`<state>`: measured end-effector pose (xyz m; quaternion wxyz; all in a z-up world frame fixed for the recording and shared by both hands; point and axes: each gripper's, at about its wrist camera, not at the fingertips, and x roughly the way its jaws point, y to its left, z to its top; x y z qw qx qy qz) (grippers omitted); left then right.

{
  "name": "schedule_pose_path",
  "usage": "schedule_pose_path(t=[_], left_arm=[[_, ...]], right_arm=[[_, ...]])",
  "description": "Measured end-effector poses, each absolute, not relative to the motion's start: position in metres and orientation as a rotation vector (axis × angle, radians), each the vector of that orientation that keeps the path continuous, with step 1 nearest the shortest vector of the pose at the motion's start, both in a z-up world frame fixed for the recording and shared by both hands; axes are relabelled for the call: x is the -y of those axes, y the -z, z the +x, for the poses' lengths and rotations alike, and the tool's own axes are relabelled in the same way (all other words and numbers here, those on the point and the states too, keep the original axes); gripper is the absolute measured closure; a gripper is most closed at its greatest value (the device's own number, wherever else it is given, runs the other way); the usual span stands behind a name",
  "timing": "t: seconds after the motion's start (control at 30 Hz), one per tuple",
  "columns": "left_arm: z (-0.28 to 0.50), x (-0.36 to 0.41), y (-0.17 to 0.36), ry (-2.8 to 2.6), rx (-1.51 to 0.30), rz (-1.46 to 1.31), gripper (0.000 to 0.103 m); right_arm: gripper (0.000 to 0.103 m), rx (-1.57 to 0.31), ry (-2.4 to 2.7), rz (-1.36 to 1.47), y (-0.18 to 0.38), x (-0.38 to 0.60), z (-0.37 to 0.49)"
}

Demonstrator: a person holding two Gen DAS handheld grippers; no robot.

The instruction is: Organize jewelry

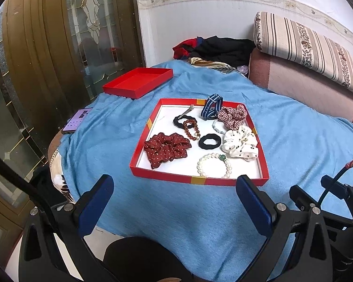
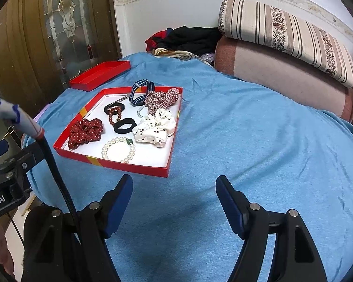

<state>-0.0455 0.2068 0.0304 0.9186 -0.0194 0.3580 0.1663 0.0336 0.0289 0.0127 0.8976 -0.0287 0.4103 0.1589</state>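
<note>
A red box (image 1: 195,179) (image 2: 129,167) with a white floor lies on the blue blanket. It holds a red dotted scrunchie (image 1: 166,148) (image 2: 85,132), a white dotted scrunchie (image 1: 241,143) (image 2: 155,128), a plaid scrunchie (image 1: 231,115), a pearl bracelet (image 1: 213,165) (image 2: 118,150), a brown bead bracelet (image 1: 190,129), two black hair ties (image 1: 209,141), a striped band (image 1: 211,108) and a hair clip (image 1: 187,112). My left gripper (image 1: 175,183) is open and empty, just short of the box's near wall. My right gripper (image 2: 174,183) is open and empty over the blanket, right of the box.
A red lid (image 1: 138,82) (image 2: 98,75) lies at the back left. A phone (image 1: 76,119) rests at the blanket's left edge. Clothes (image 1: 218,49) and a striped cushion (image 1: 313,51) lie behind. The blue blanket (image 2: 258,141) stretches to the right.
</note>
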Motion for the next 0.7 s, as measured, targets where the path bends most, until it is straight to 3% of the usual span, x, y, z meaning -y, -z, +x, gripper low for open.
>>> schedule_pose_path(t=[0.7], left_arm=[[-0.0387,-0.2057,-0.0218,-0.323,-0.774,-0.062,0.000]], right_arm=[[0.024,-0.859,-0.317,-0.068,-0.0102,-0.0289,0.0400]])
